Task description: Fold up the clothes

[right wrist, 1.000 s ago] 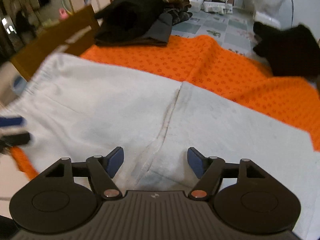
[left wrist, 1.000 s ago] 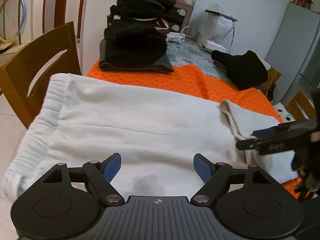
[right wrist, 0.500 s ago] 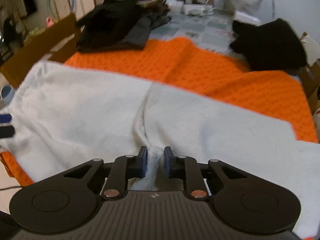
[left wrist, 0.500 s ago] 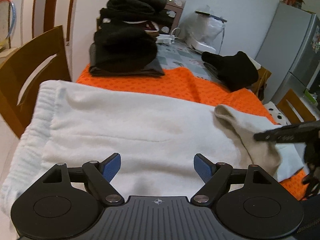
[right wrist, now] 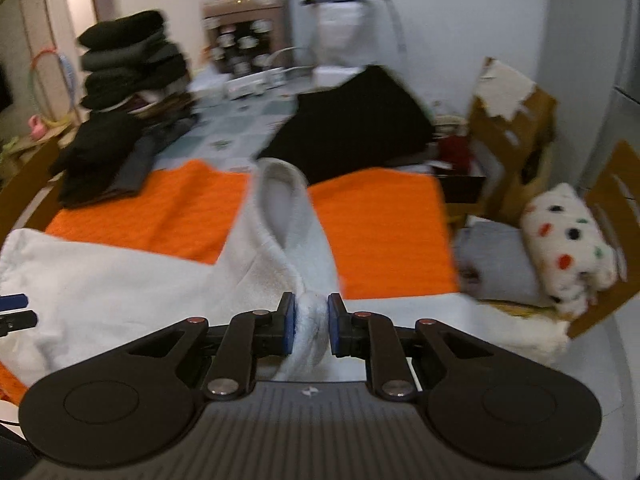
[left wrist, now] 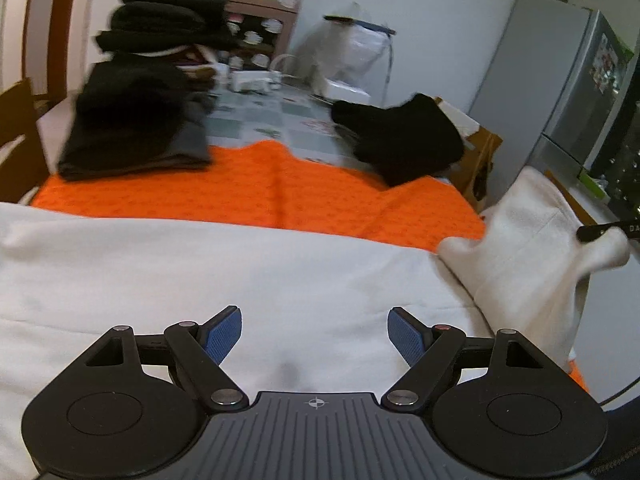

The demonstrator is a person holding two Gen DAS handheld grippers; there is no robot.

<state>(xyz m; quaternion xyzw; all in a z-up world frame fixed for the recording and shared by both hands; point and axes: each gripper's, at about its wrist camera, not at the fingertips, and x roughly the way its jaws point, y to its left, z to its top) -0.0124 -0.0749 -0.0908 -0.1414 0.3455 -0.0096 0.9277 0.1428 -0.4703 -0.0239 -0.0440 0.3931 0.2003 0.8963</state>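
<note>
White fleece pants [left wrist: 200, 272] lie across an orange cloth [left wrist: 260, 192] on the table. My left gripper [left wrist: 316, 328] hovers open just above the pants, with nothing between its blue pads. My right gripper [right wrist: 312, 320] is shut on a bunched fold of the white pants [right wrist: 100, 280]. That fold rises off the table as a ridge [right wrist: 280, 208]. In the left wrist view the raised part [left wrist: 528, 240] hangs at the right, with the right gripper's dark tip [left wrist: 590, 234] on it. At the left edge of the right wrist view the left gripper's fingertips [right wrist: 12, 312] show.
A tall stack of folded dark clothes [left wrist: 140, 100] stands at the back left, and a loose black garment [left wrist: 400, 140] lies at the back right. A wooden chair [left wrist: 16, 132] is at the left. A fridge [left wrist: 580, 100], a cardboard box [right wrist: 512, 120] and a chair with a spotted blanket [right wrist: 568, 240] are off the right end.
My right gripper shut on the pants fabric and carried it up and to the right. My left gripper slid to the right over the pants and stayed open.
</note>
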